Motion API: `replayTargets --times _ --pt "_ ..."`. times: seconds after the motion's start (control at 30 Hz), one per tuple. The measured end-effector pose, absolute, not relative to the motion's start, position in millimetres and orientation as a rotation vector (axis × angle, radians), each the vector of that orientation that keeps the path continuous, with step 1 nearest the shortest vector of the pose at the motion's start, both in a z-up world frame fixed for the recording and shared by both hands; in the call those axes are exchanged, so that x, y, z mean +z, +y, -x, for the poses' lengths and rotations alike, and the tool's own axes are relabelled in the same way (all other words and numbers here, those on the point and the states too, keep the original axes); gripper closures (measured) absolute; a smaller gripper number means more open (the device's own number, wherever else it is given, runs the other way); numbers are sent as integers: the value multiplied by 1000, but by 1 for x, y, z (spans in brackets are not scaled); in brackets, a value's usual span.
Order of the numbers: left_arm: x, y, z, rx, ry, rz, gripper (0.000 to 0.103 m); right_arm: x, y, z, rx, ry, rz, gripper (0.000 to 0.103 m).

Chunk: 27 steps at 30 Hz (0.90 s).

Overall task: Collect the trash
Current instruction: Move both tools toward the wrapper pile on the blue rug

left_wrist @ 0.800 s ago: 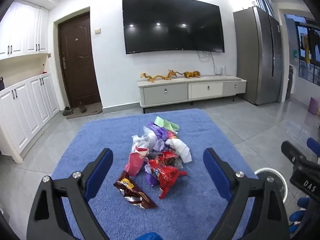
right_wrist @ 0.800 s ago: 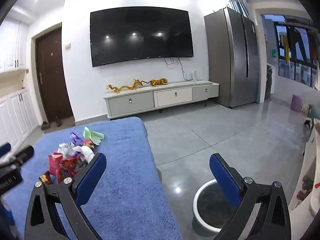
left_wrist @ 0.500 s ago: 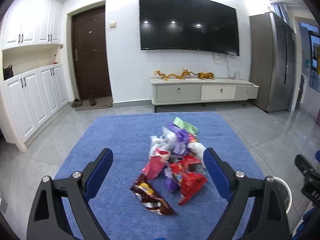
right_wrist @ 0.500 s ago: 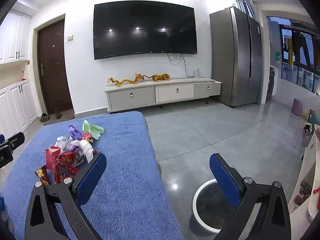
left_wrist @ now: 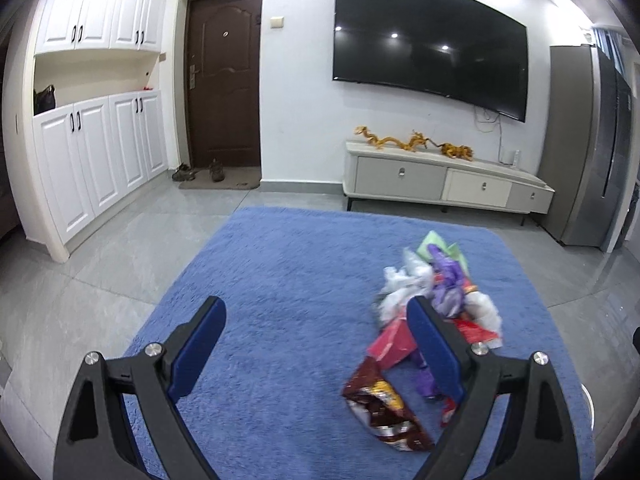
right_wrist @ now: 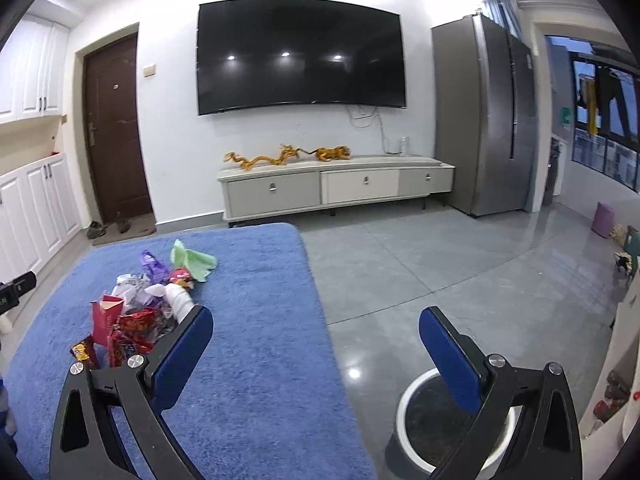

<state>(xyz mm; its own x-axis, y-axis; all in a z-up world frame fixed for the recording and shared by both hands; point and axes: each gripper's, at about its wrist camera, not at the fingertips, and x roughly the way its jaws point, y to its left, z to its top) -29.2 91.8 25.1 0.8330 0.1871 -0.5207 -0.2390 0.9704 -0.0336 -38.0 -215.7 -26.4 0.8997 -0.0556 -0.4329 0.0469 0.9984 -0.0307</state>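
A pile of trash wrappers (left_wrist: 430,320) lies on the blue rug (left_wrist: 288,280): a brown snack bag (left_wrist: 380,408) in front, red, purple, white and green pieces behind. My left gripper (left_wrist: 316,332) is open and empty, above the rug, with the pile by its right finger. The pile also shows at the left in the right wrist view (right_wrist: 148,300). My right gripper (right_wrist: 316,340) is open and empty, over the rug's right edge. A white-rimmed round bin (right_wrist: 404,408) stands on the floor under its right finger.
A TV cabinet (right_wrist: 336,188) stands at the far wall under a wall TV (right_wrist: 300,52). A grey fridge (right_wrist: 480,112) stands at the right. White cupboards (left_wrist: 100,152) and a brown door (left_wrist: 224,76) are at the left. Grey tiled floor (right_wrist: 440,264) surrounds the rug.
My left gripper has swung left, so the trash pile has shifted from the middle to the right of its view. My right gripper has barely moved. Both stay open.
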Motion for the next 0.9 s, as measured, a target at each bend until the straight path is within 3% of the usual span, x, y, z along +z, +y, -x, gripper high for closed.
replayTargets --times 0.4,0.5,0.57,0.63,0.73,0.9 --pt "-15 101 27 141 673 89 12 -39 -174 13 170 507 -1 3" --pt "-26 97 22 94 718 107 12 -44 -165 6 211 521 8 13" --pt "-29 93 20 59 737 113 13 -47 -162 1 256 552 -8 25" --pt "-32 89 18 26 757 116 20 -51 -158 -2 312 575 -30 40" --pt "-40 82 14 -29 798 133 29 -55 -147 -4 396 595 -46 51" --pt "-52 75 7 -71 849 137 41 -58 -129 -5 502 628 -49 59"
